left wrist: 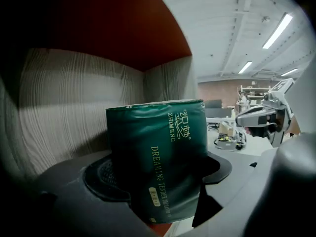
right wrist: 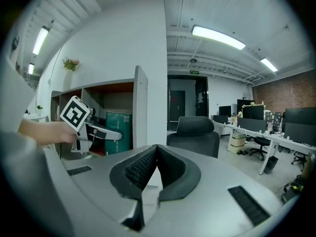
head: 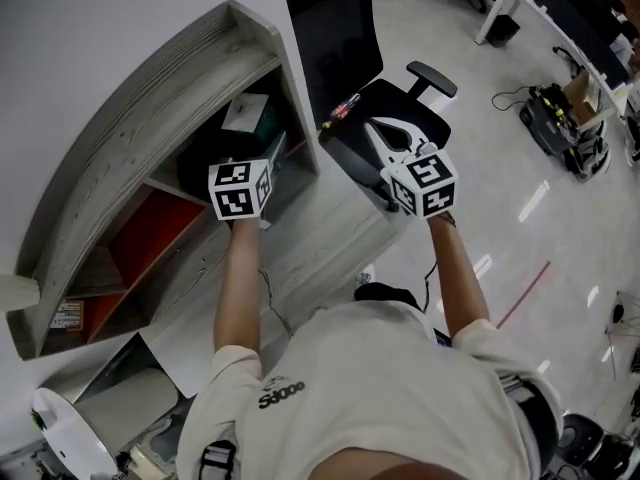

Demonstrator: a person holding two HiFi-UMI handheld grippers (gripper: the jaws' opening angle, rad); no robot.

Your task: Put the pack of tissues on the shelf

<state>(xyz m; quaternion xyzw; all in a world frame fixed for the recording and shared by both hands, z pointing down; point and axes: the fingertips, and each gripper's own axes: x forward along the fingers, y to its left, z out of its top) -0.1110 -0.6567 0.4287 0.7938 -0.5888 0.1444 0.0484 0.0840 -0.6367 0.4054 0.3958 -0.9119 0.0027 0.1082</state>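
Left claw (left wrist: 160,189) is clenched on the green tissue pack (left wrist: 158,142), upright inside the wooden shelf (left wrist: 64,107) compartment; board contact unclear, so releasing early could topple it; right claw (right wrist: 155,154) is clenched, empty.

Black office chair (head: 335,43) near desks (head: 562,23) on glossy floor (head: 520,233)

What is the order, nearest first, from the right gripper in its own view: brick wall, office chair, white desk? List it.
1. Office chair, straight ahead, just beyond the jaws.
2. White desk, off to the right.
3. Brick wall, far right, at the back.
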